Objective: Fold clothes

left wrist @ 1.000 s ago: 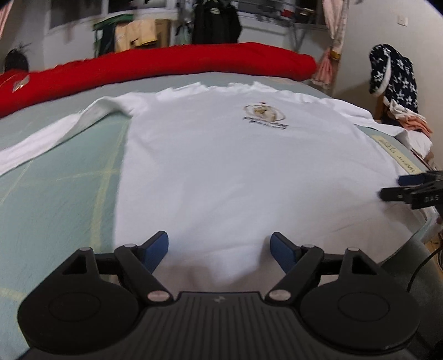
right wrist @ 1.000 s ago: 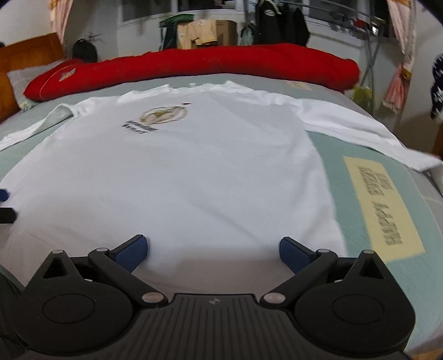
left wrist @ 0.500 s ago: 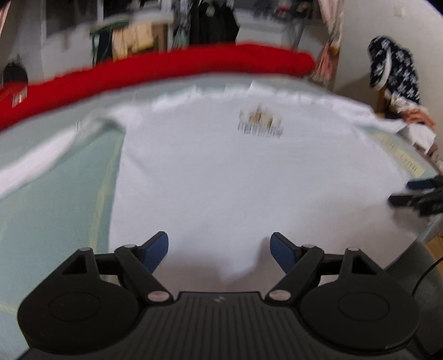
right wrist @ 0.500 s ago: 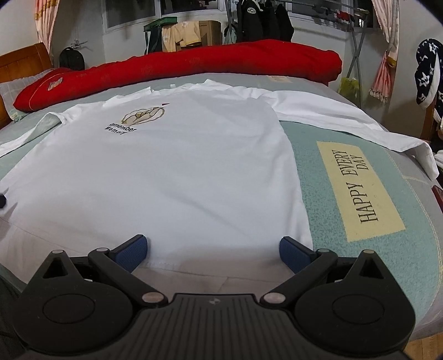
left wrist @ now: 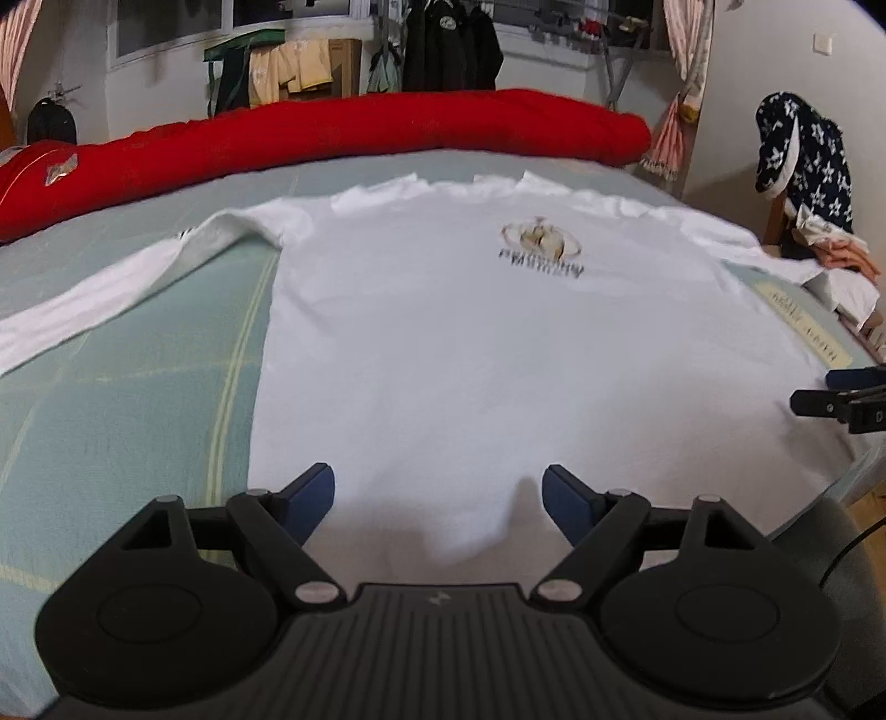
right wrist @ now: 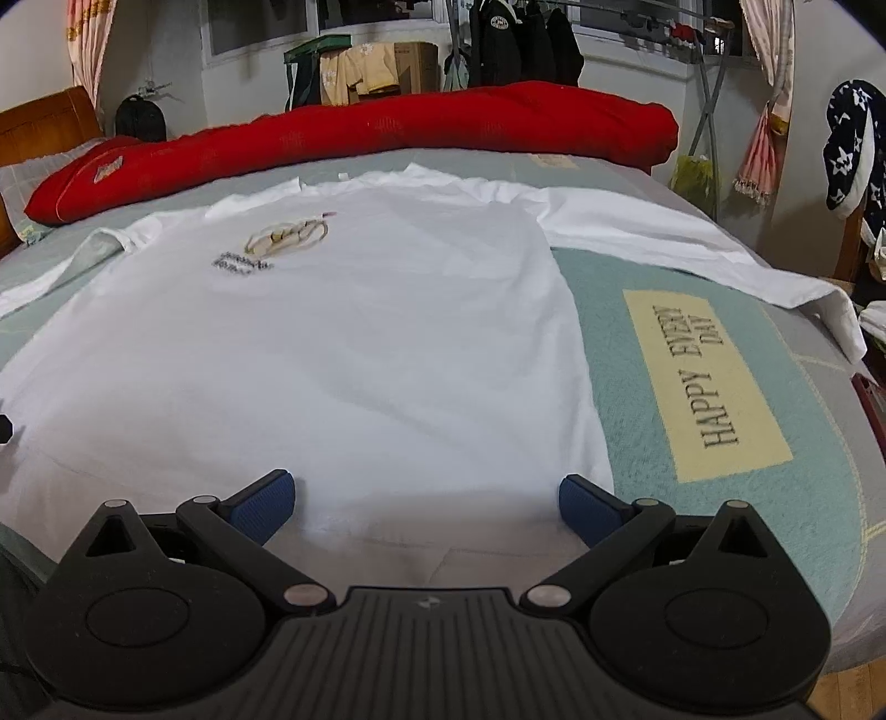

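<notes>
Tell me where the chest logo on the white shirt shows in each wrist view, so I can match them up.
Left wrist: the chest logo sits upper right of centre.
Right wrist: the chest logo sits upper left.
Shared landmark: the red quilt roll lies across the bed beyond the shirt's collar.

**Setting: home bedroom**

Bed (right wrist: pixel 720 554) with pale green cover and wooden headboard (right wrist: pixel 44 127); rolled red quilt (right wrist: pixel 387 133) along its far side; jackets on a clothes rack (right wrist: pixel 520 44); curtained window (right wrist: pixel 88 50); star-print garment (left wrist: pixel 803 144) over a chair.
</notes>
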The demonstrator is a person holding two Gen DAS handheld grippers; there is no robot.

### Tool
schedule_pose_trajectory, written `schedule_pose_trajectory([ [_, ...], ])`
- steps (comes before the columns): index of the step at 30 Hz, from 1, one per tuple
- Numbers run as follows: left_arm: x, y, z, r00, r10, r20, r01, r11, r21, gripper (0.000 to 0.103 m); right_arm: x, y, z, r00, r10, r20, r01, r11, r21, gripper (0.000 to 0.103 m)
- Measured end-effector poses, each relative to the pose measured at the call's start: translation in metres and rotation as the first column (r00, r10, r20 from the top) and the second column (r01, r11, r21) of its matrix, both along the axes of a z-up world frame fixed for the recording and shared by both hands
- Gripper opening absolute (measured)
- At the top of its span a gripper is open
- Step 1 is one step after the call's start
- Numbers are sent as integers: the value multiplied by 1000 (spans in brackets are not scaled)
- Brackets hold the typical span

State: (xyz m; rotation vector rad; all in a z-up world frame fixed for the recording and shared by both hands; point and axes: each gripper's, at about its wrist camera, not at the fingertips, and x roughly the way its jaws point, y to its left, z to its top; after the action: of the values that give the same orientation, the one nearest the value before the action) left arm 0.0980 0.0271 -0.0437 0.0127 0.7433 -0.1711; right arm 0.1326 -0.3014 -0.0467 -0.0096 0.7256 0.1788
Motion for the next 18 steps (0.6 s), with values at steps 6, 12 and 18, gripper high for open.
schedule_pose_trajectory([
  [6,41,-10,20,999,-35,20,35,999,-7,82,33,0,22,998,37,46,-42,993,111,103],
  [12,127,-21,21,995,-87,49,89,995,-47,83,112,30,20,986,166,29,-169,970,174,103],
  [18,214,-11,-24,993,-54,-103,49,997,-54,83,170,55,-2,966,245,-76,-234,963,132,103],
])
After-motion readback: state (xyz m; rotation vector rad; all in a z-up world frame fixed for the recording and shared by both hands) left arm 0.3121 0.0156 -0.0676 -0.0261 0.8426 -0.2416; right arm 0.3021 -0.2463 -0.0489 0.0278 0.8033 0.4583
